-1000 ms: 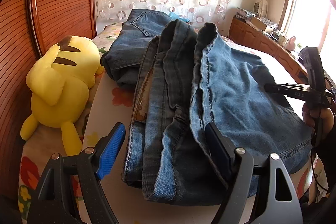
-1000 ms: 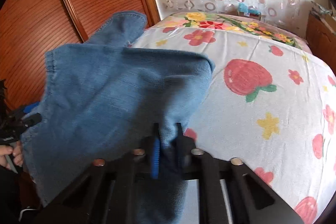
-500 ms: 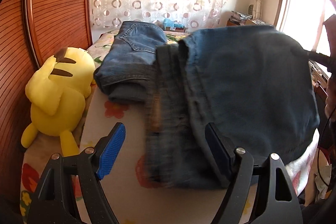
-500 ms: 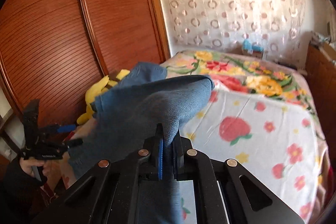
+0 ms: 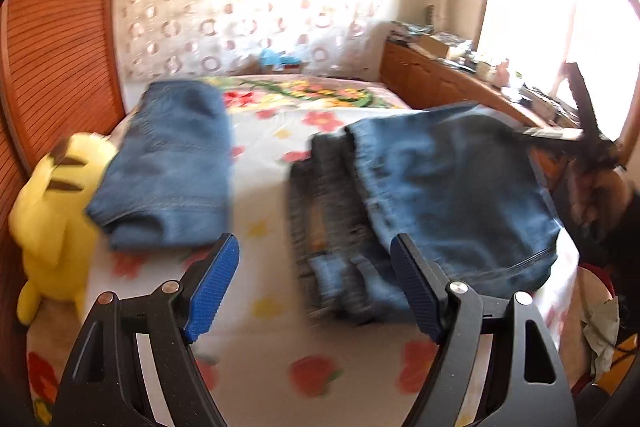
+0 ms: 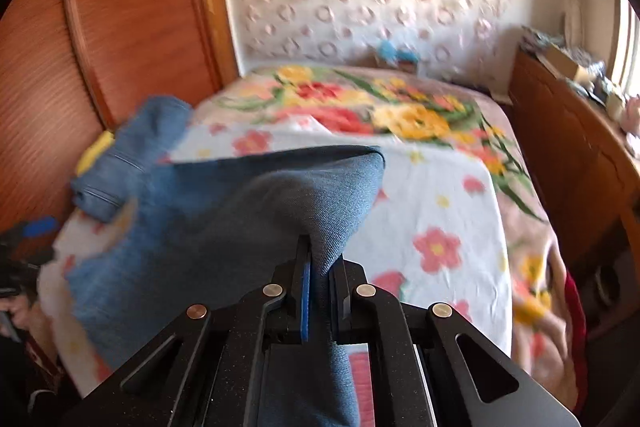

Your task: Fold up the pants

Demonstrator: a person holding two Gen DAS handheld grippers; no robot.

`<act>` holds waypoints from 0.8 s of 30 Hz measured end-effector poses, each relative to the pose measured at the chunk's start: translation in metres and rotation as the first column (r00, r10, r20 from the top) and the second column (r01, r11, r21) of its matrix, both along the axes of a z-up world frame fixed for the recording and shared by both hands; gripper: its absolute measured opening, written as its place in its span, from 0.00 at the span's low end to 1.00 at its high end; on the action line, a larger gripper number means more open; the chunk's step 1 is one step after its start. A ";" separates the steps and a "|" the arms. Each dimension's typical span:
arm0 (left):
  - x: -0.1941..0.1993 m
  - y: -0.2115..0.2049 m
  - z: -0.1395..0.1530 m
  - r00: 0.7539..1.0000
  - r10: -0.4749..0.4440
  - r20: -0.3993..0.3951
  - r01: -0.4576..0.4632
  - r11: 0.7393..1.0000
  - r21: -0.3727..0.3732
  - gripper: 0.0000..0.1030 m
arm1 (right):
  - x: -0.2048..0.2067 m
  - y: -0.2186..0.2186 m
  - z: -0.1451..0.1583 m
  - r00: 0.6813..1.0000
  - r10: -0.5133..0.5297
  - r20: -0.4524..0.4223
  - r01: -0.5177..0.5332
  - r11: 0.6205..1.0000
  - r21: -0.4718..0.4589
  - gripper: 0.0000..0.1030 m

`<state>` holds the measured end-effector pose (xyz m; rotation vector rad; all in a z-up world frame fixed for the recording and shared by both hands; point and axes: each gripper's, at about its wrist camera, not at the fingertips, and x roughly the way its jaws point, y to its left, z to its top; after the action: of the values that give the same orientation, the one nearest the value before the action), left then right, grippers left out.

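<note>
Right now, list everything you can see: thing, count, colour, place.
jeans: one, blue, bunched on the bed's near right, one edge lifted by the right gripper
folded jeans: one, blue, left side of the bed
plush toy: one, yellow, at the bed's left edge
bedsheet: one, white with flowers, covering the bed
wardrobe: one, reddish wood, left of the bed
sideboard: one, brown, right of the bed
left gripper: fingers wide apart, empty
right gripper: fingers shut on the jeans
</note>
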<state>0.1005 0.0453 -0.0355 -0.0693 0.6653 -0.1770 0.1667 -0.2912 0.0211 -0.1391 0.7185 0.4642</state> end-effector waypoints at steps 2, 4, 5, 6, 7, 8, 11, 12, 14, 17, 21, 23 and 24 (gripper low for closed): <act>0.007 -0.018 0.002 0.999 -0.038 0.012 0.038 0.999 0.008 0.77 | 0.004 -0.003 -0.017 1.000 -0.009 -0.024 0.008 1.000 -0.015 0.07; 0.012 -0.032 0.000 0.998 -0.066 0.013 0.066 0.998 0.024 0.77 | 0.011 -0.008 -0.028 0.997 -0.035 -0.070 0.036 0.999 0.019 0.14; 0.016 -0.040 -0.002 0.997 -0.080 0.003 0.080 0.996 0.027 0.77 | 0.011 -0.010 -0.031 0.996 -0.050 -0.080 0.051 0.999 0.013 0.24; 0.019 -0.047 -0.003 0.995 -0.097 -0.006 0.097 0.995 0.025 0.77 | 0.011 -0.012 -0.033 0.995 -0.056 -0.078 0.056 0.998 0.003 0.35; 0.022 -0.053 -0.003 0.994 -0.110 -0.013 0.110 0.994 0.027 0.77 | 0.009 -0.013 -0.035 0.996 -0.054 -0.078 0.055 0.998 0.011 0.40; 0.022 -0.061 -0.004 0.992 -0.123 -0.018 0.123 0.992 0.033 0.77 | 0.006 -0.018 -0.037 0.995 -0.055 -0.084 0.058 0.998 0.026 0.50; 0.020 -0.077 -0.005 0.987 -0.158 -0.022 0.158 0.987 0.030 0.77 | -0.004 -0.019 -0.038 0.992 -0.064 -0.106 0.068 0.997 0.034 0.53; 0.019 -0.082 -0.006 0.986 -0.167 -0.024 0.168 0.985 0.027 0.77 | -0.010 -0.023 -0.040 0.991 -0.066 -0.113 0.070 0.997 0.030 0.54; 0.018 -0.093 -0.007 0.981 -0.191 -0.030 0.191 0.981 0.028 0.77 | -0.022 -0.030 -0.046 0.991 -0.066 -0.117 0.070 0.997 0.029 0.56; 0.016 -0.107 -0.012 0.974 -0.220 -0.044 0.222 0.974 0.037 0.77 | -0.036 -0.039 -0.048 0.989 -0.067 -0.135 0.079 0.993 0.090 0.63; 0.014 -0.119 -0.019 0.970 -0.234 -0.066 0.237 0.970 0.053 0.77 | -0.054 -0.047 -0.055 0.989 -0.078 -0.126 0.092 0.990 0.110 0.63; 0.012 -0.119 -0.022 0.970 -0.232 -0.071 0.237 0.969 0.064 0.77 | -0.057 -0.047 -0.060 0.988 -0.074 -0.134 0.088 0.990 0.108 0.63; 0.012 -0.119 -0.023 0.970 -0.231 -0.072 0.236 0.969 0.068 0.77 | -0.059 -0.046 -0.062 0.988 -0.071 -0.137 0.086 0.990 0.108 0.63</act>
<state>0.1120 -0.0740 -0.0581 0.0781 0.7430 -0.3774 0.1079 -0.3371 -0.0405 0.0277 0.8235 0.4406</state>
